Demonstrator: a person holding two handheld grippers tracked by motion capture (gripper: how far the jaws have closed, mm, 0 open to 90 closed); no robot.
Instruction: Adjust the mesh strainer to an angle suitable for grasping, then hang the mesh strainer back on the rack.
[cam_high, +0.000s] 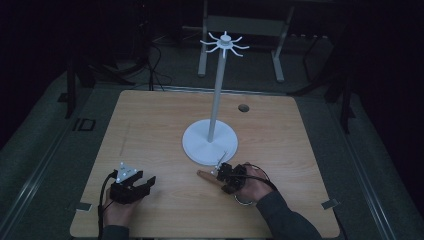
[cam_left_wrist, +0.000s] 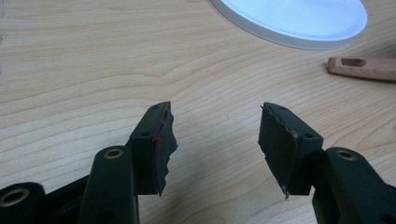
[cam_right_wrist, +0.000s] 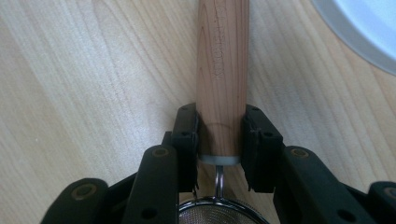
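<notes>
A small strainer with a wooden handle (cam_high: 205, 176) lies on the table in front of the white stand's round base (cam_high: 210, 142). My right gripper (cam_high: 225, 175) is shut on that handle (cam_right_wrist: 222, 60) near its metal collar, a pad (cam_right_wrist: 187, 135) pressing each side, and the wire mesh bowl (cam_right_wrist: 219, 214) sits between the jaw arms. The right gripper (cam_right_wrist: 221, 135) stays low over the wood. My left gripper (cam_high: 145, 184) rests at the front left, open with nothing between its fingers (cam_left_wrist: 217, 140). From there the handle's end with its hanging hole (cam_left_wrist: 364, 68) shows to the right.
The stand's thin pole rises from the base to a ring of hooks (cam_high: 225, 42) high above the table. The base's rim (cam_right_wrist: 364, 23) lies close to the right of the handle. A dark grommet hole (cam_high: 243, 108) marks the wooden table (cam_high: 150, 125) at the back.
</notes>
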